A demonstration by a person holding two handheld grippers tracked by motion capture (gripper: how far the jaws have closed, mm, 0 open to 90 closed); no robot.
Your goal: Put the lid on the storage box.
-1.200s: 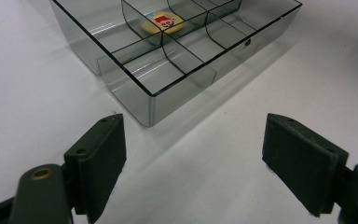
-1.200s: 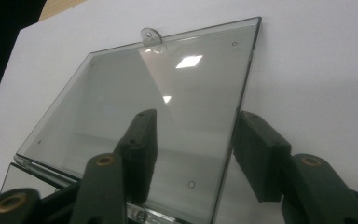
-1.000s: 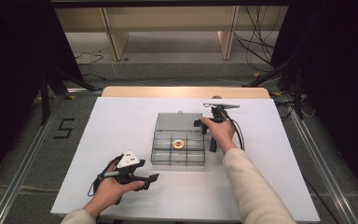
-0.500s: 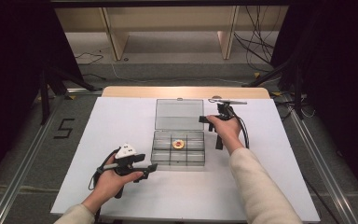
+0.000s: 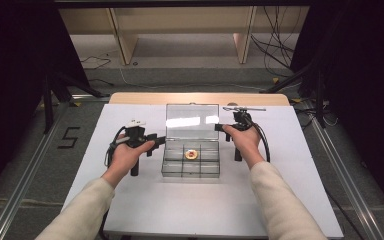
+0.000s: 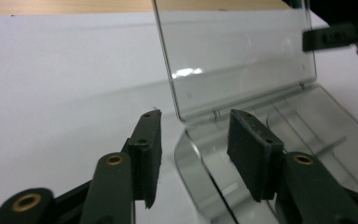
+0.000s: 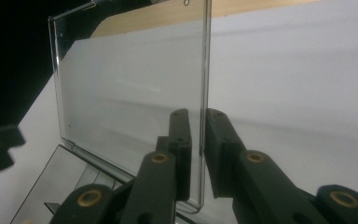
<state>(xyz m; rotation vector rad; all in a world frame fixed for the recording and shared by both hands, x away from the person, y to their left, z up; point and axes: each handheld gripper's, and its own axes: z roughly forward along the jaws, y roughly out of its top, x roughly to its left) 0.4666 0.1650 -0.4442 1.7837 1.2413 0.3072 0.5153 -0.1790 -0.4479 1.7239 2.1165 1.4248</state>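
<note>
A clear plastic compartment box sits mid-table with its lid standing nearly upright. A small round gold piece lies in one middle compartment. My right gripper is shut on the lid's right edge; in the right gripper view the pads of that gripper pinch the lid. My left gripper is at the box's left side. Its own view shows my left gripper open, one jaw on each side of the box wall near the hinge.
The box rests on a white mat over a wooden table whose far edge shows. Cables trail from both grippers. Beyond the table are floor, wooden shelf legs and cables.
My left gripper has moved from the table's front left up to the box's left side. The lid, held by the right gripper, has swung up to stand more upright.
</note>
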